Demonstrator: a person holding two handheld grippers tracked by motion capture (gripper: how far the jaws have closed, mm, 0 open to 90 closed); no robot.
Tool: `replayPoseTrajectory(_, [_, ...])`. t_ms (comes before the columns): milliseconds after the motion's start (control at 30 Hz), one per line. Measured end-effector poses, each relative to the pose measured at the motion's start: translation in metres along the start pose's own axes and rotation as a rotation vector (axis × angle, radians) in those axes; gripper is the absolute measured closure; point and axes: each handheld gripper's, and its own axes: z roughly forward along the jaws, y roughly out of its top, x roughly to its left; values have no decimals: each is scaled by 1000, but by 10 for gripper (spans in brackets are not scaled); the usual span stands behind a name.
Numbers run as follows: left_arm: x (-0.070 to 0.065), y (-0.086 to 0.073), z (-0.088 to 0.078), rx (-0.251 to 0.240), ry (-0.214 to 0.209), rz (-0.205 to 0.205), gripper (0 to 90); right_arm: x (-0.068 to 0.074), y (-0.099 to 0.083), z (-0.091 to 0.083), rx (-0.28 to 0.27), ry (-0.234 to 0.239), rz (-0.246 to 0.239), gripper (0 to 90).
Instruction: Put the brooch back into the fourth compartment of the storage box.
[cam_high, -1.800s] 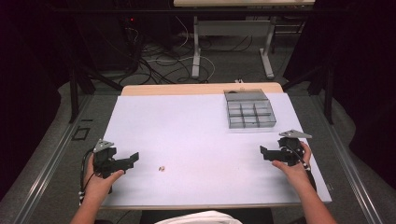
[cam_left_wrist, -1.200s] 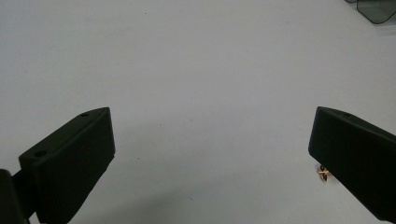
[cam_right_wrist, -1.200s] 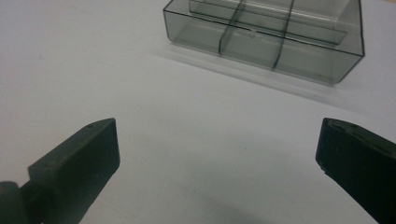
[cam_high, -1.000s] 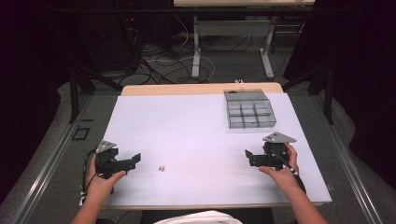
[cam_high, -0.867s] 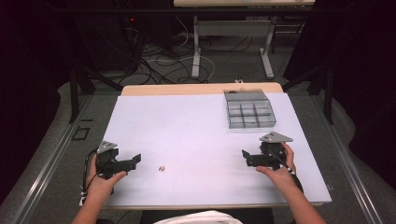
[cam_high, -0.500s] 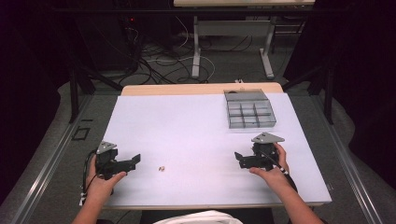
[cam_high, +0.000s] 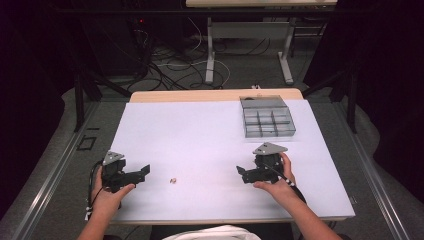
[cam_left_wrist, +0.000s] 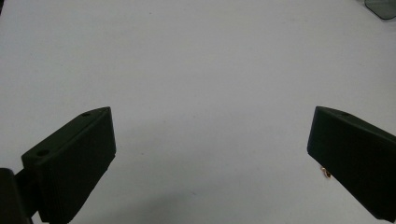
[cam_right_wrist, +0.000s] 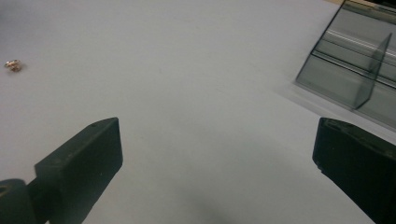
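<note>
White tabletop (cam_high: 210, 135) is bare around the tiny gold piece (cam_high: 173, 180) at six o'clock; both the left gripper (cam_high: 143, 171) and right gripper (cam_high: 242, 174) gape wide, so a hasty pinch could flick it away.

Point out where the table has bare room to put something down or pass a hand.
The widest bare patch is the table's middle and far left, between the compartment box and the left gripper. Bare room also lies between the small gold piece and the right gripper. It is tightest between the right gripper and the box.
</note>
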Motion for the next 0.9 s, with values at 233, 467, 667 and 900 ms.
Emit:
replayPoseTrajectory(233, [0, 0, 0, 1, -2, 1, 10, 14, 9, 11, 4, 35, -27, 42])
replayPoseTrajectory(467, [0, 0, 0, 10, -6, 3, 10, 27, 16, 19, 30, 76, -29, 84])
replayPoseTrajectory(667, [-1, 0, 0, 15, -5, 4, 10, 36, 22, 26, 5, 95, -39, 136])
replayPoseTrajectory(900, [-1, 0, 0, 17, -6, 5, 10, 46, 28, 33, 2, 122, -47, 153])
